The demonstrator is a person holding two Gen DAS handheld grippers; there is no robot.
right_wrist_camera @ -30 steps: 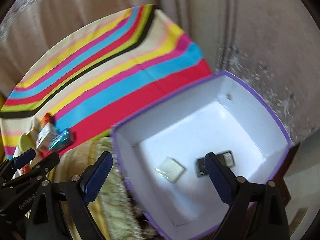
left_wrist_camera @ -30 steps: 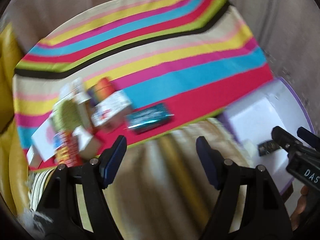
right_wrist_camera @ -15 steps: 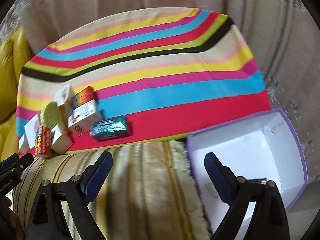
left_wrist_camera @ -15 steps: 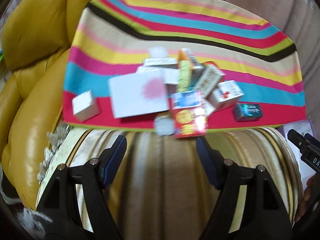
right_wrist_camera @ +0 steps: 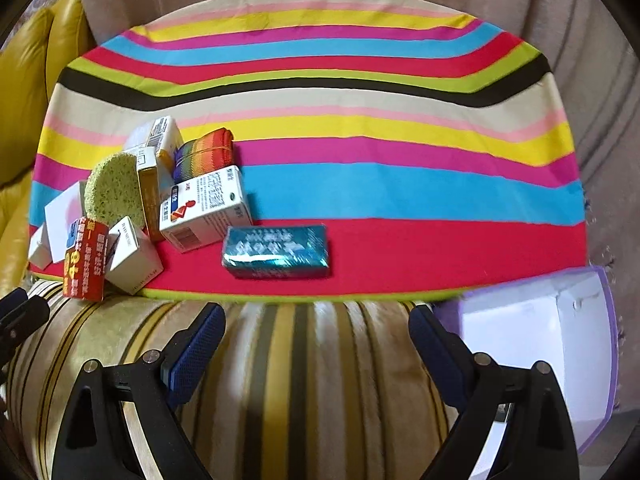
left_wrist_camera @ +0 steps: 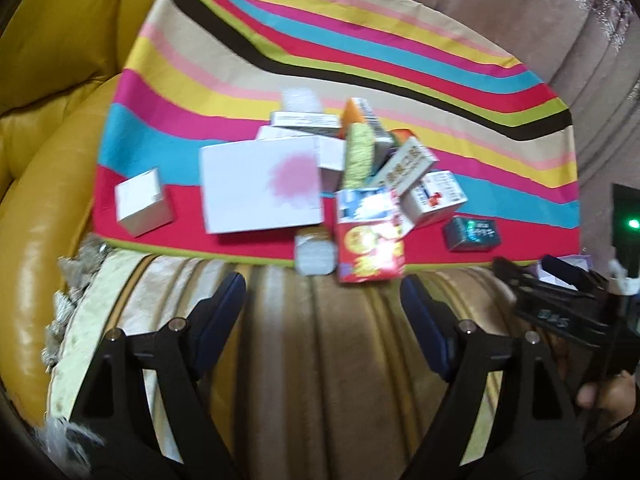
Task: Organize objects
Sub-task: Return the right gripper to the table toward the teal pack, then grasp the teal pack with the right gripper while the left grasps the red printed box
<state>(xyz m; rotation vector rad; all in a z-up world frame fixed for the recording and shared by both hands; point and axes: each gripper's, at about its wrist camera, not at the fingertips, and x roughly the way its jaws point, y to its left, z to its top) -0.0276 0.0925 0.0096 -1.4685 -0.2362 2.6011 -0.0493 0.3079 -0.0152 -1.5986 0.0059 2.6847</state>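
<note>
Left gripper (left_wrist_camera: 322, 308), jaws just widening, and right gripper (right_wrist_camera: 316, 344) both empty, released, hovering low-centre to pick from the striped cloth's (right_wrist_camera: 360, 196) box pile: teal foil-wrapped box (right_wrist_camera: 276, 251) nearest.

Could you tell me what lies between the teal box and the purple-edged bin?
Nothing: in the right wrist view, only bare red cloth separates the teal box from the bin.

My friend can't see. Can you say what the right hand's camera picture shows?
An open, empty right gripper hangs over a striped cushion, facing a striped cloth. A teal box lies alone; more boxes pile at the left, and a white bin sits at the right.
</note>
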